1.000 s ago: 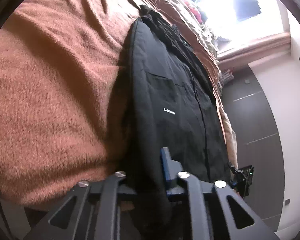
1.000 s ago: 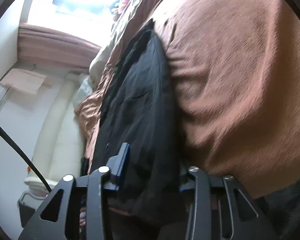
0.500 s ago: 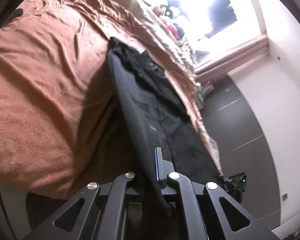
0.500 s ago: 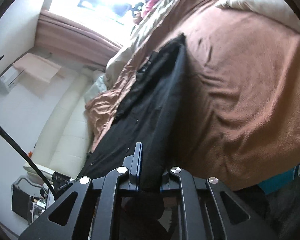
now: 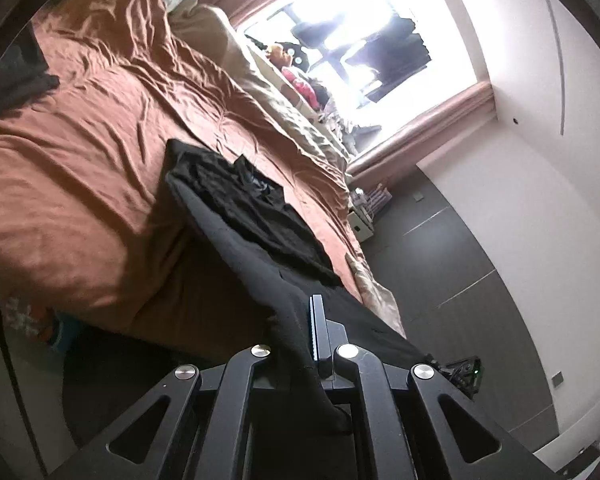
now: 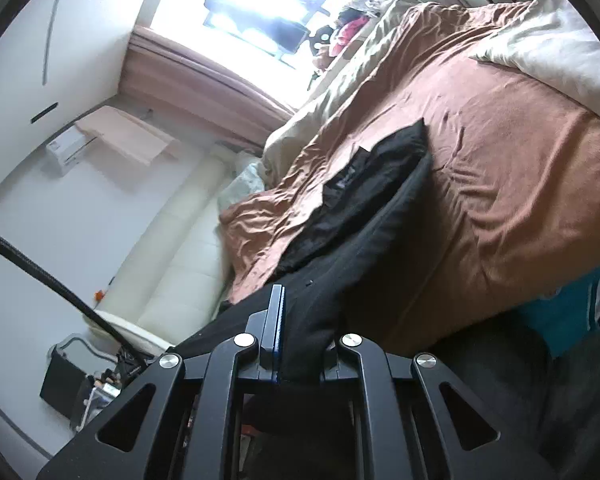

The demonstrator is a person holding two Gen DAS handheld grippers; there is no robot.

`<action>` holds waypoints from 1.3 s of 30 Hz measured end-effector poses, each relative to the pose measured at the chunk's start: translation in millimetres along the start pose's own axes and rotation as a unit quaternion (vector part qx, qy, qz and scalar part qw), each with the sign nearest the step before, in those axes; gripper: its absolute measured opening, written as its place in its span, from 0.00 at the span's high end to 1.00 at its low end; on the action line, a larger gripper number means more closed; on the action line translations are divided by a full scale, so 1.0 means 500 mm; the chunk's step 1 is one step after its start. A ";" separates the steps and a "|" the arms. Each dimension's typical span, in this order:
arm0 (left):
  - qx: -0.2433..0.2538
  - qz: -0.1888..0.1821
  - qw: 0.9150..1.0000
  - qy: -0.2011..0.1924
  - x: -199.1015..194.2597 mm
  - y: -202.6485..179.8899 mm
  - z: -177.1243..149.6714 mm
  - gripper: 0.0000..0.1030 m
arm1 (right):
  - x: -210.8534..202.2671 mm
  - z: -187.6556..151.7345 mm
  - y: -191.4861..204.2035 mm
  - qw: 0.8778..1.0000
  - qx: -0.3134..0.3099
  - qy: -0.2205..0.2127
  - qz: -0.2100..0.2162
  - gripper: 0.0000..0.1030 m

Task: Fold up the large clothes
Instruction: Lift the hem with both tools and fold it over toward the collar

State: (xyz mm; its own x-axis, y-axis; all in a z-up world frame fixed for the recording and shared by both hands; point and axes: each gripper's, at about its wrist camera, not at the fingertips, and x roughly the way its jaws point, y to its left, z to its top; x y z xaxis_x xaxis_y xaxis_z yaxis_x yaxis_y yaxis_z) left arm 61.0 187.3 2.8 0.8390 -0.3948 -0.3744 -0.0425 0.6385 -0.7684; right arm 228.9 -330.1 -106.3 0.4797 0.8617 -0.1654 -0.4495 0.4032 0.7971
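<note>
- Both grippers have lifted the near end of the jacket (image 5: pixel 236 236) up off the bed (image 5: pixel 80 184); a moment ago it lay flat and filled the view, and now it looks smaller, with more of the room showing.
- Left gripper (image 5: pixel 300 340): its fingers are pressed together and pinch a near corner of the jacket's hem. They had been closing, and the cloth sits between them.
- Right gripper (image 6: pixel 300 336): its fingers pinch the other near corner, with a thicker bunch of cloth (image 6: pixel 312 320) between them. These too had just been closing.
- The jacket stretches away from the fingers toward the far side of the bed. Its long side runs from the grippers to the collar end (image 5: pixel 192 160), which rests on the brown blanket near the middle of the bed.
- The near end hangs in the air by the bed's near edge.
- I think the next move is to carry the held end over to the far end. Both hands look about as near.
- Count: one jacket, two grippers, one bed. Another dark cloth (image 5: pixel 16 84) lies at the bed's far left edge.
</note>
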 end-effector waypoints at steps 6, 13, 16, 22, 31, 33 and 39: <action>-0.001 0.005 1.000 -0.010 -0.061 0.001 -0.072 0.96 | -0.034 -0.066 -0.012 1.000 -0.005 0.009 0.001 0.91; -0.008 0.019 1.000 -0.003 -0.058 0.030 -0.092 0.96 | -0.026 -0.094 -0.042 1.000 0.001 0.016 -0.012 0.91; -0.006 0.012 1.000 -0.003 -0.050 0.024 -0.076 0.96 | -0.017 -0.072 -0.026 1.000 -0.008 0.011 -0.013 0.91; 0.018 0.003 1.000 -0.019 -0.021 -0.016 0.011 0.96 | 0.010 0.005 0.014 0.999 -0.029 -0.020 0.002 0.91; 0.050 0.012 0.998 -0.038 0.036 -0.071 0.177 0.95 | 0.112 0.169 0.072 0.997 -0.055 -0.051 -0.001 0.91; 0.056 0.016 0.997 -0.040 0.056 -0.081 0.216 0.95 | 0.138 0.201 0.080 0.997 -0.059 -0.055 -0.005 0.91; 0.068 0.031 0.996 -0.042 0.129 -0.088 0.318 0.95 | 0.241 0.284 0.069 0.997 -0.058 -0.056 -0.016 0.91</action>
State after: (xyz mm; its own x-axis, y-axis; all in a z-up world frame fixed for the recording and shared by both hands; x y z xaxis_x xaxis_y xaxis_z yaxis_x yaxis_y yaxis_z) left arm 203.5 238.6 95.1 0.8800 -0.2977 -0.3702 -0.0270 0.7466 -0.6648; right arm 378.3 -256.1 -16.0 0.5729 0.8111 -0.1178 -0.5148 0.4679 0.7184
